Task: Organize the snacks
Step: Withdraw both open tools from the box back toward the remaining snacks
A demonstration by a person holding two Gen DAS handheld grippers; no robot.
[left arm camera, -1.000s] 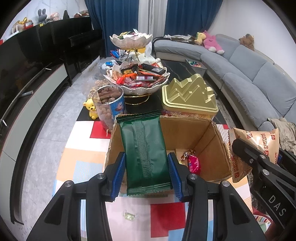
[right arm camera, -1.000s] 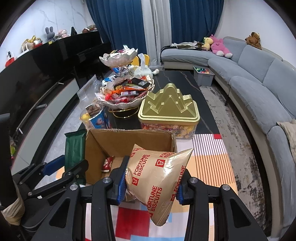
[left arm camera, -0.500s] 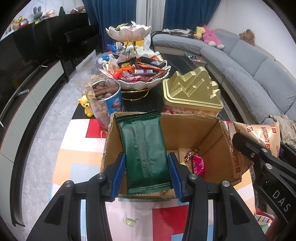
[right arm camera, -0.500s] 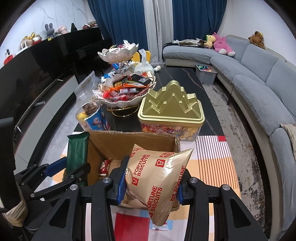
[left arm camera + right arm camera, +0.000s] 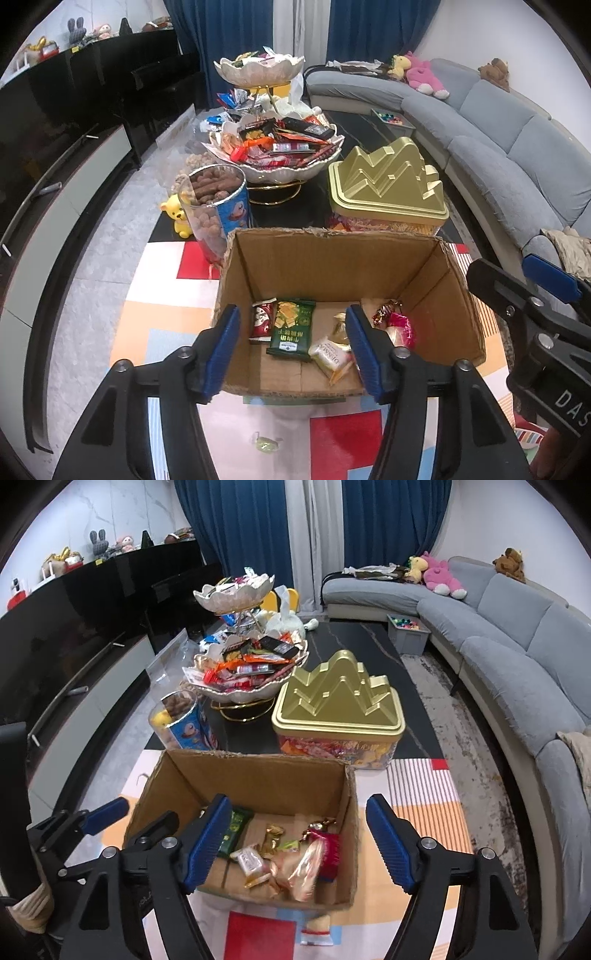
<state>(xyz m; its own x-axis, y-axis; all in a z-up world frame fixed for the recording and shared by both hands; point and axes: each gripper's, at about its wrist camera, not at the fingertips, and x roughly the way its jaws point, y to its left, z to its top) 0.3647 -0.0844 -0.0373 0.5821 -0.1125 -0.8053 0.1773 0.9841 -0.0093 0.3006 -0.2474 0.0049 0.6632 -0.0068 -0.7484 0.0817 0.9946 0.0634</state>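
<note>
The green packet (image 5: pixel 291 328) is now lying flat on the floor of the cardboard box (image 5: pixel 332 258), beside a small red packet (image 5: pixel 261 320), where half a second ago it was standing upright between the fingers of the left gripper (image 5: pixel 291 349). The biscuit bag (image 5: pixel 301 867) is also lying inside the box, down by its right wall among wrapped sweets, though motion blur is making its outline soft; a moment ago it was clamped in the right gripper (image 5: pixel 299 843). Both grippers are now hanging over the near rim of the box with their blue fingers (image 5: pixel 223 347) spread wide and nothing between them. So two snacks are looking delivered, and the box is sitting at the near end of the desk (image 5: pixel 369 642), just in front of the gold tin (image 5: pixel 338 698) and the clear tub of brown snacks (image 5: pixel 218 206). Outward from there, a small sweet (image 5: pixel 266 441) is lying loose on the colourful mat (image 5: pixel 173 258) at the near edge, and another packet (image 5: pixel 316 928) is lying just outside the box's front wall. Those strays are probably what is left to collect next, while the tiered bowl (image 5: pixel 275 147) further back is holding plenty more.
</note>
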